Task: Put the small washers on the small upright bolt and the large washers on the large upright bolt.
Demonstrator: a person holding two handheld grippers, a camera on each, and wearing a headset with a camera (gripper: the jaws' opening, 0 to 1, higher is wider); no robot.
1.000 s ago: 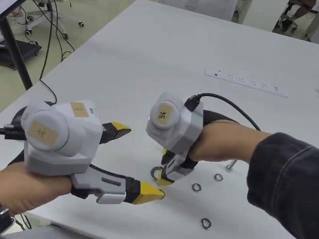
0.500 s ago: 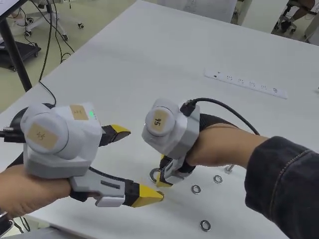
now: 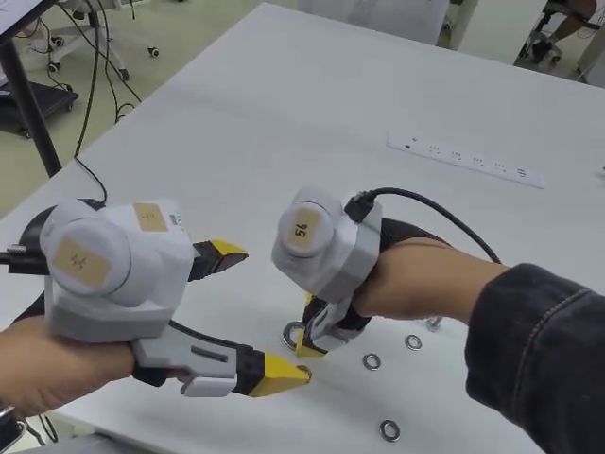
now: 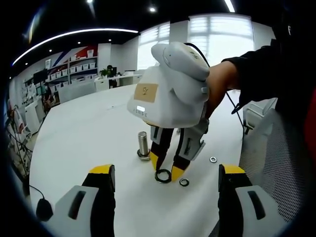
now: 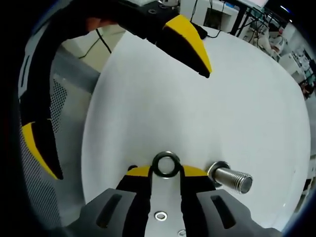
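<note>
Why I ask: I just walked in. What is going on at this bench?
A person works two grippers. The right hand-held gripper pinches a large silver metal washer at the white table, beside the large upright steel bolt. The left hand-held gripper hovers open nearby. Three small silver washers lie loose.

Left tool (image 3: 257, 312) gapes wide; right tool (image 3: 304, 345) points down, pinching a large washer (image 5: 166, 164).
</note>
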